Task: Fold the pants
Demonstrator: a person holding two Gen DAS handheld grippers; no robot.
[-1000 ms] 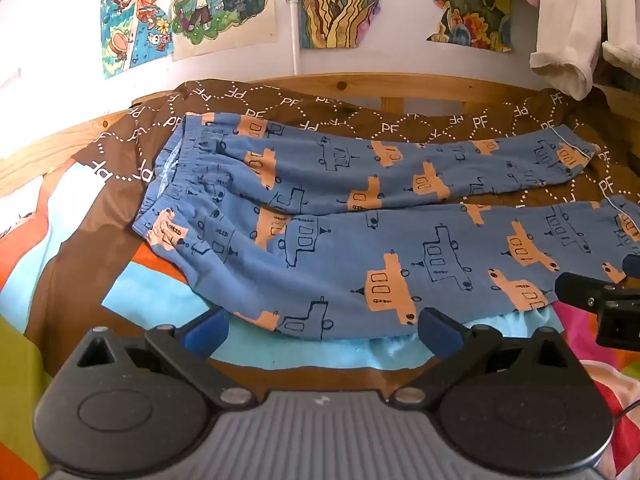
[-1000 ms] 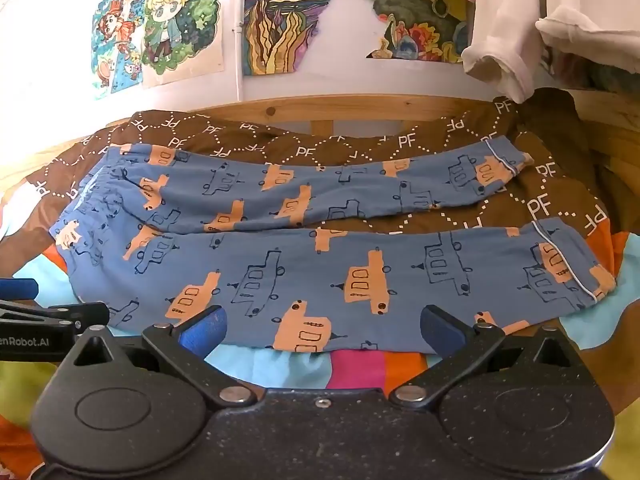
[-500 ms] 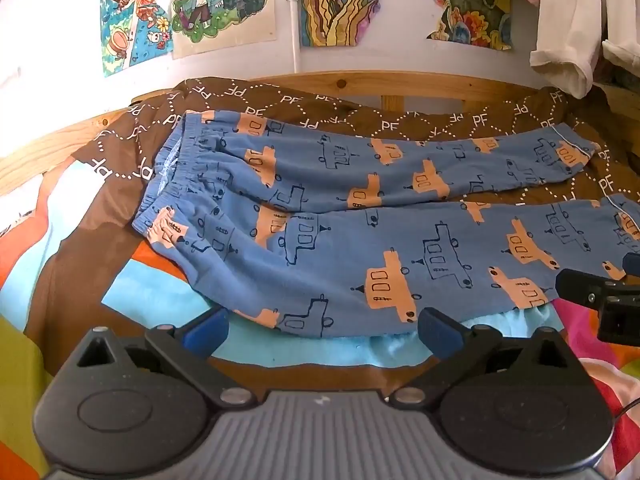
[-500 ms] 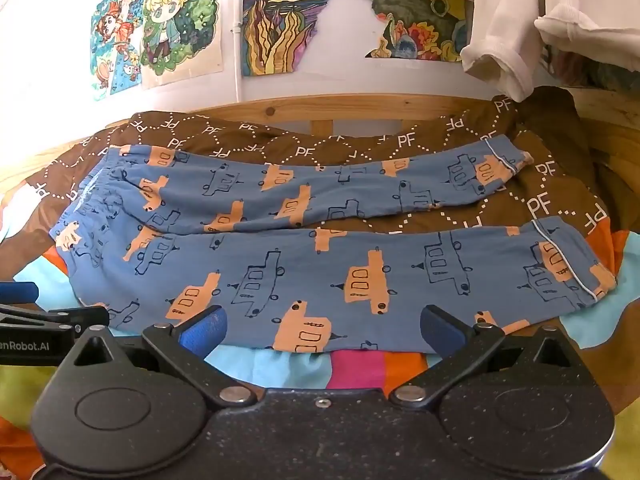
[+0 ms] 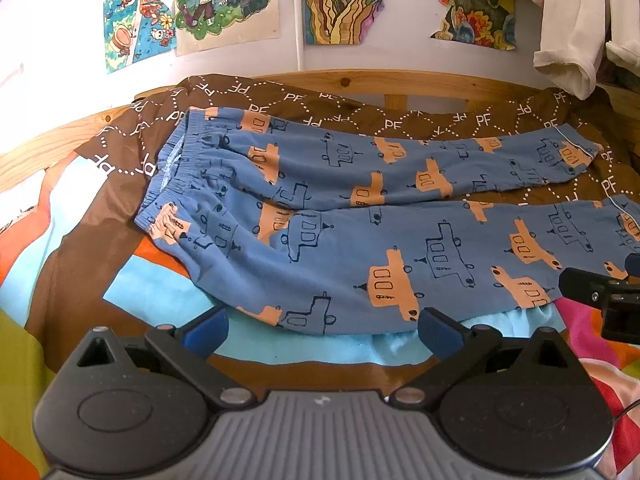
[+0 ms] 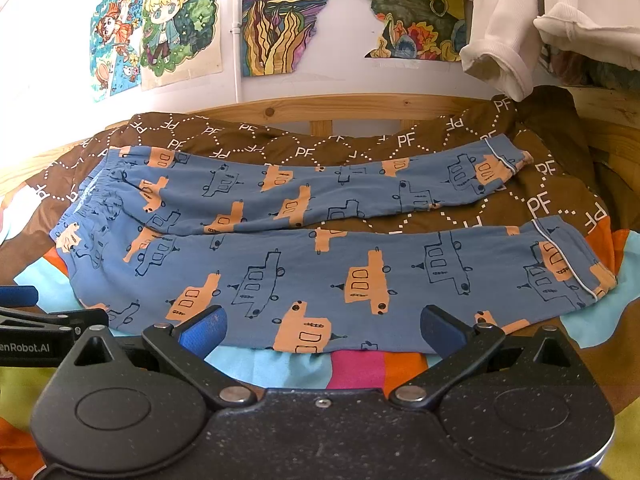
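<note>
Both grippers hover wide open and empty at the near edge of a bed: the left gripper (image 5: pixel 322 330) by the waist end of the pants (image 5: pixel 360 216), the right gripper (image 6: pixel 322 330) nearer the cuffs, each with its blue-padded fingers (image 6: pixel 204 330) spread just short of the cloth. Those pants, blue with orange and outlined cars, lie unfolded and flat across the bed, the elastic waistband (image 5: pixel 176 172) to the left and the two legs stretched side by side to the right, slightly apart toward the cuffs (image 6: pixel 568 264). Beneath them is a brown blanket (image 6: pixel 440 136) dotted with white "PF" letters, over a sheet (image 5: pixel 132 292) of bright color patches. Behind runs a wooden bed rail (image 5: pixel 400 84), and above it colorful drawings (image 6: pixel 160 28) are stuck on the white wall beside hanging pale clothes (image 6: pixel 512 20).
</note>
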